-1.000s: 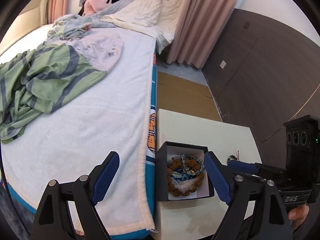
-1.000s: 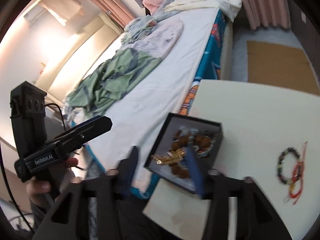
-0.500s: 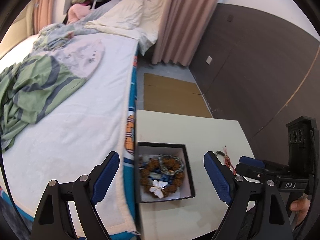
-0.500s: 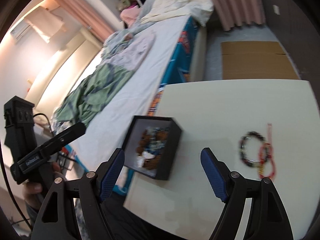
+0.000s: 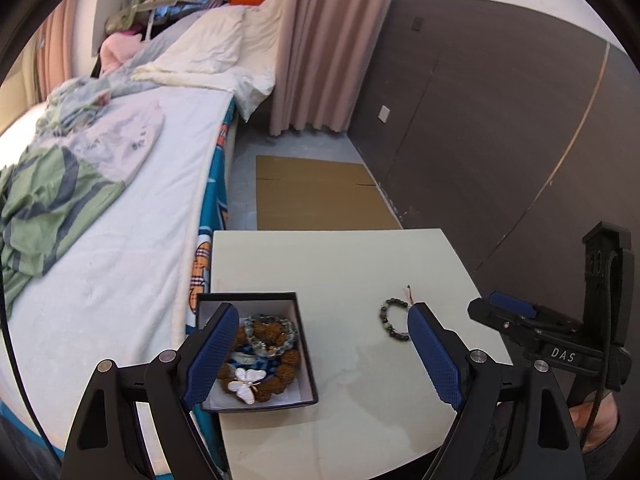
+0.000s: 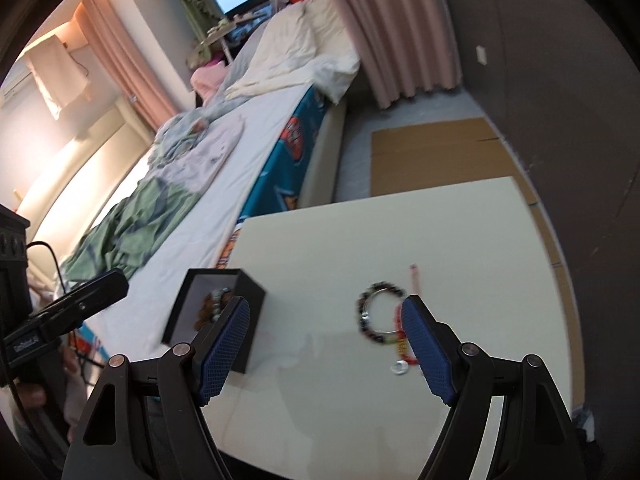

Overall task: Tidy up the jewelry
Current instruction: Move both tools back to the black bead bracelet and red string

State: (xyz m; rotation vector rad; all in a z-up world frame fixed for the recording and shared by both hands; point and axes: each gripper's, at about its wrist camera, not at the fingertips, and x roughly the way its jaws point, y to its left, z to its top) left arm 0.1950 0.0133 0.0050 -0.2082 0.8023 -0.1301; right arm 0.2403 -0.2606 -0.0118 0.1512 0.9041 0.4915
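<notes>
Bed [image 5: 120,248]: occupies the left of both views; white sheet, with a green striped garment [image 5: 44,208] crumpled on it. Its edge runs alongside the worktop.
Left claw [image 5: 316,354]: fingers spread wide, nothing between the blue pads [image 5: 210,354]. It hangs above the worktop, angled downward.
Jewelry box [image 5: 256,354]: black, square, open-topped, white-lined. It stands on the left portion of the worktop [image 5: 340,264], close to the edge nearest the bed.
Box contents: a ring of large brown beads [image 5: 288,362], a pale blue-grey bead bracelet lying across it, a blue item beneath, and a white butterfly ornament [image 5: 246,384] at the near side. All lie flat and overlapping.
Beaded bracelet [image 6: 378,314]: dark, multi-coloured beads in a closed loop, lying flat on the bare worktop, well apart from the box, to its right. It is round, so it has no definite long axis.
Red cord [image 6: 402,338]: a thin strand beside the bracelet on its right, partly hidden by the right claw's pad; its long axis runs from near to far across the worktop, with a pinkish end farthest away.
Small ring [image 6: 399,368]: silvery, flat on the worktop, just beside the near end of the cord.
Right claw [image 6: 326,342]: its jaws have just been opening; they stand spread with nothing gripped, above the worktop between box and bracelet.
</notes>
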